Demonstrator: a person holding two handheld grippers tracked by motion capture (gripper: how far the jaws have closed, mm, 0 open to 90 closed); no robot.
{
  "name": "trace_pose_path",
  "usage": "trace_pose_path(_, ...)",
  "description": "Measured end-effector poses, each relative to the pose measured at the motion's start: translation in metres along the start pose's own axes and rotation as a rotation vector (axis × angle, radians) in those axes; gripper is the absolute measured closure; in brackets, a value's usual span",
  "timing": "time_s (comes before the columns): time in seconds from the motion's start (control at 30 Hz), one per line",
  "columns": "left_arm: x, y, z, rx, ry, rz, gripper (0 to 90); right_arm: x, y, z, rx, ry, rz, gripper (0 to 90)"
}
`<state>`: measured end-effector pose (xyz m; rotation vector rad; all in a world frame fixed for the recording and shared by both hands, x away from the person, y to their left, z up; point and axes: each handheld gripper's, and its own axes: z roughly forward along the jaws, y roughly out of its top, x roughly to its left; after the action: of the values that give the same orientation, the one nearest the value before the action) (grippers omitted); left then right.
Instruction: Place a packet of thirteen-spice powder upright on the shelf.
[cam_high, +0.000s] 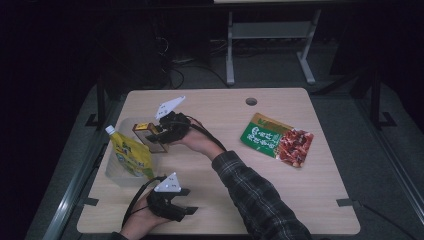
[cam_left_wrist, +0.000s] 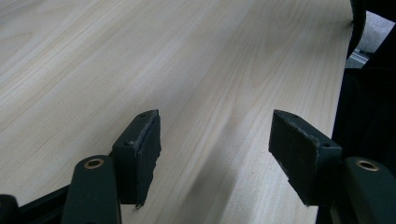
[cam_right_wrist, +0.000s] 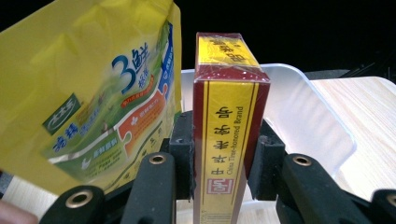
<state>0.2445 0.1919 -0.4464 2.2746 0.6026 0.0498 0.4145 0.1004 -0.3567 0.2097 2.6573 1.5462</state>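
Observation:
My right gripper is shut on a red and yellow box, held upright over a clear plastic bin at the table's left. In the right gripper view the pads press both sides of the box, with the bin's wall behind it. A yellow pouch with a white cap stands in the bin, close beside the box; the right gripper view has this pouch at its left. My left gripper rests open near the table's front edge, nothing between its fingers, only bare wood.
A green and red snack packet lies flat on the right half of the wooden table. A round cable hole sits near the far edge. A white desk frame stands on the floor beyond.

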Motion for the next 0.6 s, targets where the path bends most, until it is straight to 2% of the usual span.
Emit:
trace_pose_path(0.27,-0.001,0.001,0.002,0.004,-0.005,0.016,33.5,-0.001,0.005,0.016,0.006,0.008,0.0,67.3)
trace_pose_path(0.6,-0.002,0.002,0.002,0.001,-0.011,0.009,33.5,-0.001,0.01,0.039,0.016,0.028,-0.008,67.3)
